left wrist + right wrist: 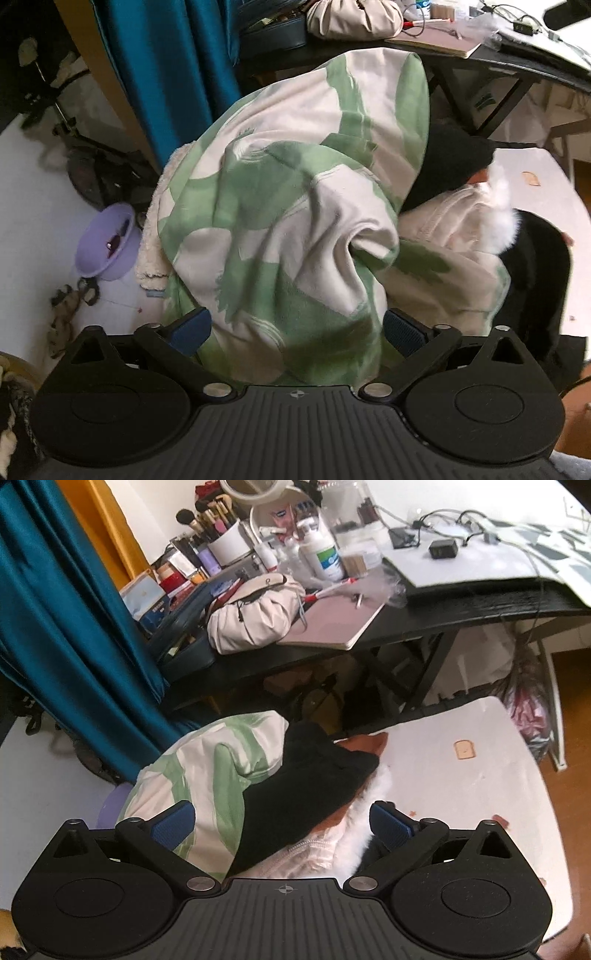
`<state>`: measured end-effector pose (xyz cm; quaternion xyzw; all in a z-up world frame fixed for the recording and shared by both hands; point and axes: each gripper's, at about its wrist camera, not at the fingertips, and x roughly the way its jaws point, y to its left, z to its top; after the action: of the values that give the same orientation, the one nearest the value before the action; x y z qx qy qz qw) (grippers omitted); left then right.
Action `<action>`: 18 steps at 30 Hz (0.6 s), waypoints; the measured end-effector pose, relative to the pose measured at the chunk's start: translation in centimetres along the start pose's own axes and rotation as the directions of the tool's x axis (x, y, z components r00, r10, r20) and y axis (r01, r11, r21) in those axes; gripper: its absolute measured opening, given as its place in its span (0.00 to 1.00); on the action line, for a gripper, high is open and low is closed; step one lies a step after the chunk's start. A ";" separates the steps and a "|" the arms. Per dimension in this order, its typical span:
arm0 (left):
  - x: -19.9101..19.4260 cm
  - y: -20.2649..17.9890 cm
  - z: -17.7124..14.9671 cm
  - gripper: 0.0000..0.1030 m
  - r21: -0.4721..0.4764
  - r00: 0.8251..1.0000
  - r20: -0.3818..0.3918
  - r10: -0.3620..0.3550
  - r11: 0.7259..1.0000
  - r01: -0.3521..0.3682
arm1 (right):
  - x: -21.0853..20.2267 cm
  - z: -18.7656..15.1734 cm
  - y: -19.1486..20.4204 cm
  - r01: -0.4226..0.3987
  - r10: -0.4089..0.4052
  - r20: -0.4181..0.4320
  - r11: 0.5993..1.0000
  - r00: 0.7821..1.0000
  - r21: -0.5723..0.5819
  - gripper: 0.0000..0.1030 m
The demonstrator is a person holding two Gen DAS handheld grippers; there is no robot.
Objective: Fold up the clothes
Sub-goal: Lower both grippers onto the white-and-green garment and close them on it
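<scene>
With fingers spread wide, the left gripper (295, 328) is straddling the rumpled green-and-cream patterned fleece garment (295, 221), apparently needing to close on it, while the right gripper (282, 821) is hovering equally wide over the black knit garment (306, 790).

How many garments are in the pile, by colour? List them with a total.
Green-and-white patterned garment: 1
Black garment: 1
Cream garment with white fur trim: 1
Total: 3 that can be told apart; anything beneath is hidden.
</scene>
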<state>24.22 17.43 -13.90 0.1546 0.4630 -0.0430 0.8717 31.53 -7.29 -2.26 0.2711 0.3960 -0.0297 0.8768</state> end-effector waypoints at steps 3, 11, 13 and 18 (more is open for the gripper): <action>0.5 0.2 0.6 0.90 -0.028 1.000 0.007 0.005 1.000 -0.005 | 2.8 1.2 0.0 -0.025 0.024 -0.037 0.999 0.999 -0.029 0.93; 1.9 0.3 2.5 0.26 -0.125 0.998 -0.049 0.047 0.991 -0.053 | 13.5 4.5 3.2 -0.123 0.098 -0.139 0.975 0.985 -0.183 0.84; 1.6 0.7 2.8 0.15 -0.179 0.998 -0.051 0.047 0.982 -0.055 | 16.6 5.1 4.4 -0.155 0.116 -0.182 0.964 0.976 -0.216 0.76; -0.6 2.9 3.1 0.09 -0.342 0.997 -0.027 0.067 0.937 -0.072 | 20.9 5.9 7.6 -0.259 0.174 -0.309 0.931 0.935 -0.258 0.09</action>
<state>27.03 19.21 -11.13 0.0168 0.4641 0.0701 0.8828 51.85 -0.36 -10.47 0.1812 0.4838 0.1662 0.8399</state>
